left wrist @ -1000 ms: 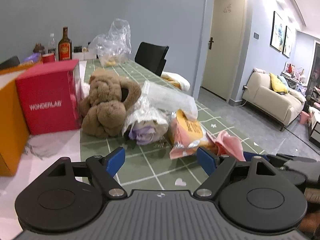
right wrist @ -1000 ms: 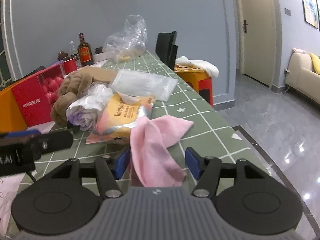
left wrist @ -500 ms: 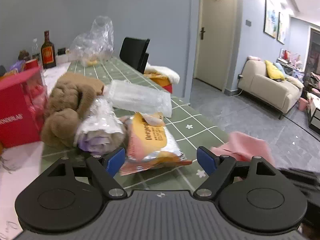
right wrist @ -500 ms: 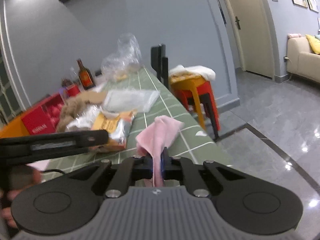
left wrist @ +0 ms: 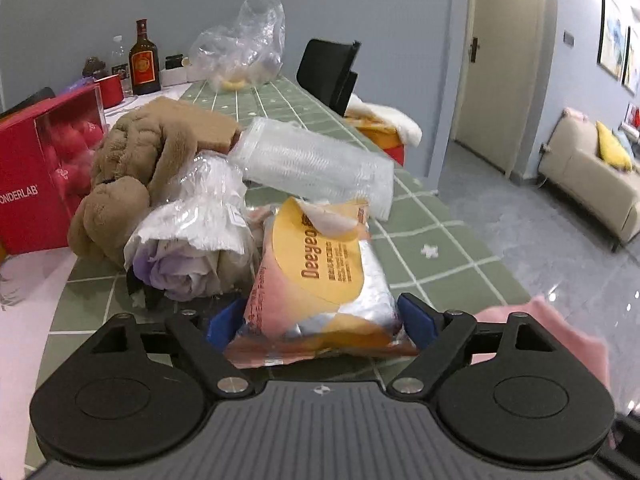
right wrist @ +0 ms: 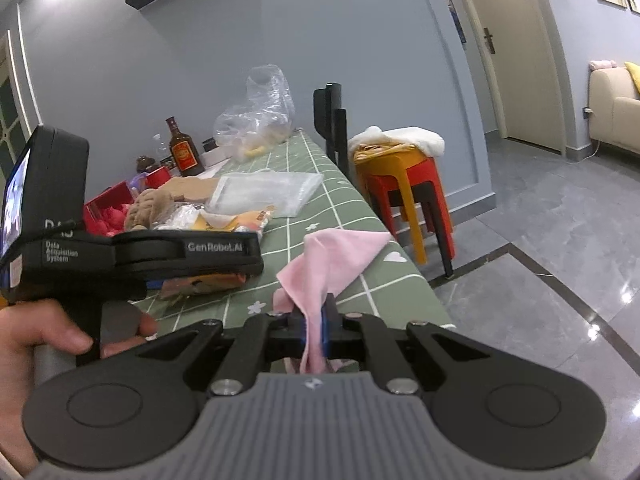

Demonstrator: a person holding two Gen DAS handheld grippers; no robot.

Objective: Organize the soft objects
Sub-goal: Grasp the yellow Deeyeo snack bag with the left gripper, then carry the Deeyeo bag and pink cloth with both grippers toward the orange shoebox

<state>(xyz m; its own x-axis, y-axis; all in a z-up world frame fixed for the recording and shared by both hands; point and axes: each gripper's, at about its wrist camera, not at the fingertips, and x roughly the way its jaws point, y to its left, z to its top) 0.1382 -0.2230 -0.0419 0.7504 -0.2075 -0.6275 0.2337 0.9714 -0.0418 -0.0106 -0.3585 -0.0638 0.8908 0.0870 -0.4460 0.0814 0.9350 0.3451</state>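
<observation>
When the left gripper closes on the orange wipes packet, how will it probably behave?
The orange wipes packet looks soft and full, so it will probably squash between the closing left gripper jaws. Its glossy film may slip. It probably sags rather than stays stiff.

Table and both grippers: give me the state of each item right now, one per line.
Left gripper: jaws closing around the wipes pack, pads not yet pressing.
Right gripper: shut on the pink cloth.
Pink cloth: pinched at one end, the rest draped on the table edge.
Wipes pack: lying flat, sealed.
Plush toy: slumped beside the red box.
Bottle: upright, capped.
</observation>
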